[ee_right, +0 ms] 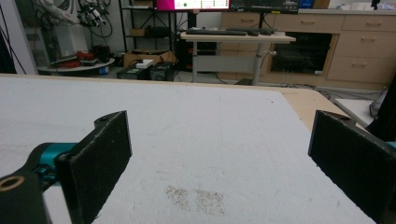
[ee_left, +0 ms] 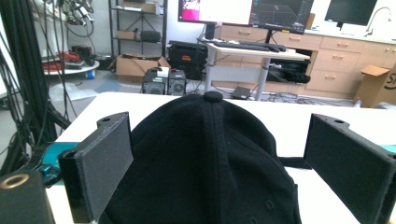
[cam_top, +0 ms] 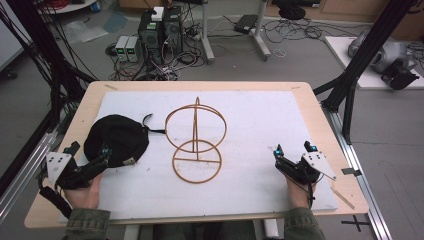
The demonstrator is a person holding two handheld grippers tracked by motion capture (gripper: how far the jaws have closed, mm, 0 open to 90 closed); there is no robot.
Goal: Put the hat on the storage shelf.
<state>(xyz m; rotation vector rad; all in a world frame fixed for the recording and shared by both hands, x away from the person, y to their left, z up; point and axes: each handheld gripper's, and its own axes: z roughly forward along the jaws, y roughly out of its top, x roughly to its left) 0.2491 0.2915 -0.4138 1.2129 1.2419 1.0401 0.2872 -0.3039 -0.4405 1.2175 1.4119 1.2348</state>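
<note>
A: In the high view, the black cap (cam_top: pixel 116 139) lies at the left-centre of the frame, on the white mat (cam_top: pixel 260 125). The left gripper (cam_top: pixel 102 159) is just at its near edge. In the left gripper view the jaws stand wide apart, one at each side of the cap (ee_left: pixel 210 163), and they do not press it yet.

B: So the step in hand seems to be taking the cap. To do it well, the person should probably push the gripper a little more forward, so the pads (ee_left: pixel 107 158) meet a fold of cloth, and close slowly. The fabric is soft and may slip if only the round crown is pinched.

A: And the right gripper (cam_top: pixel 291 159)?

B: It rests at the lower right of the high view, also with jaws spread, over bare mat (ee_right: pixel 210 140). It holds nothing. Perhaps it should later steady the wire stand (cam_top: pixel 196 142), which is in the centre of the frame, beside the cap.

A: What is hard to see?

B: The visor of the cap is not clear; it may be under the crown or toward the gripper. The strap (cam_top: pixel 150 122) shows only partly. One cannot tell if the cap touches the stand's ring. The lower part of the cap is cut off in the left gripper view.
</note>
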